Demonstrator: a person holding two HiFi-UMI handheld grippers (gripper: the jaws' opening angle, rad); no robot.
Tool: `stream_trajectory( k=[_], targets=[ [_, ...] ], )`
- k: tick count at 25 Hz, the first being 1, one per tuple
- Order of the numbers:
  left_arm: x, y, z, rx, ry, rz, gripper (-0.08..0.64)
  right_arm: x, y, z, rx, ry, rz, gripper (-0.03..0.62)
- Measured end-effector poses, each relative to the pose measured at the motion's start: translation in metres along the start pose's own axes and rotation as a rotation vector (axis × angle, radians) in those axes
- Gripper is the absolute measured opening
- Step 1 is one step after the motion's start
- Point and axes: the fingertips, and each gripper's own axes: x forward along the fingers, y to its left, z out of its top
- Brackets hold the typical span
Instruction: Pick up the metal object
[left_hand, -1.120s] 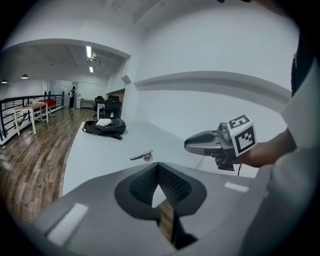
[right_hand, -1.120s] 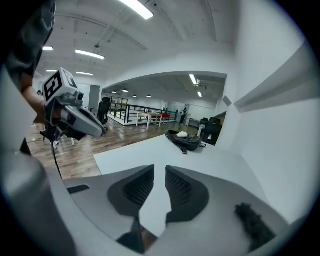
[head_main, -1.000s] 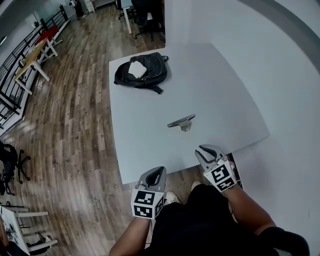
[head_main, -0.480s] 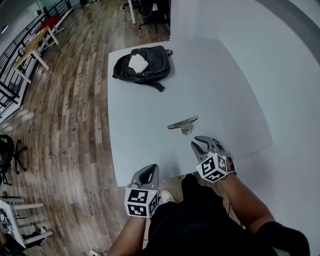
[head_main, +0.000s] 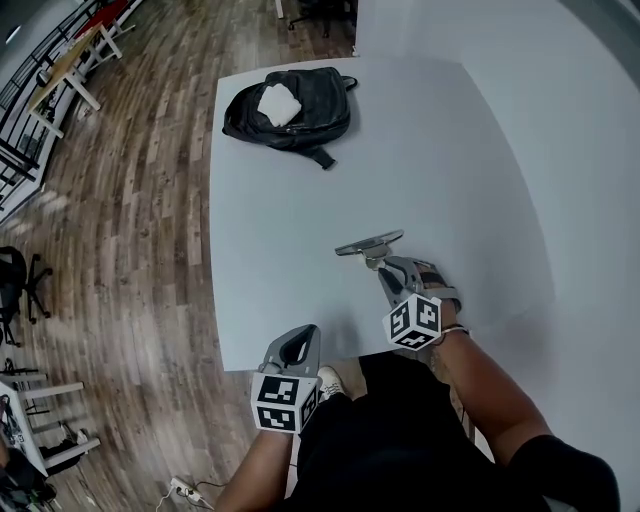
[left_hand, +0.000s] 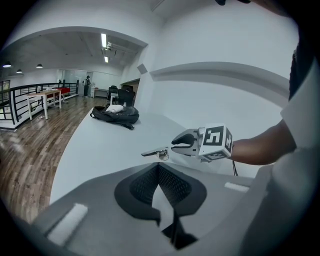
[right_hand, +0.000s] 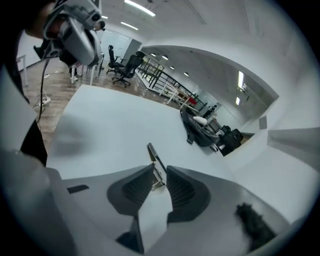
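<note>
Right gripper (right_hand: 159, 170) jaws, opening, straddle the metal object (head_main: 368, 243). Stiff, thin, likely slick: pinch the thicker end lying between them. Left gripper (left_hand: 159, 167) jaws pressed together.

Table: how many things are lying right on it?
2. A black backpack sits at the table's far left corner, with something white on top. A metal object lies nearer the person. I see nothing hidden.

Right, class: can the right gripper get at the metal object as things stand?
Probably yes. The right gripper is at the metal object: its near end stands between the jaws, which are opening and not pressing on it. The backpack lies far off across the table, so nothing blocks the way.
</note>
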Motion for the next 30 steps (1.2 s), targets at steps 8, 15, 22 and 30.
stream_trajectory(
  k=[8,15,22,30],
  targets=[
    [0.019,0.007,-0.001,-0.035,0.021,0.016,0.008,0.036,0.004,-0.019,-0.163,0.083,0.013,0.121],
    [0.032,0.012,0.0,-0.032,0.04,0.02,0.008,0.06,0.008,-0.022,-0.223,0.091,0.036,0.121],
    [0.035,0.017,0.003,-0.027,0.042,0.033,0.008,0.068,0.009,-0.026,-0.267,0.09,0.021,0.121],
    [0.037,0.02,0.014,-0.038,0.028,0.043,0.008,0.068,0.005,-0.017,-0.306,0.067,-0.012,0.024]
  ],
)
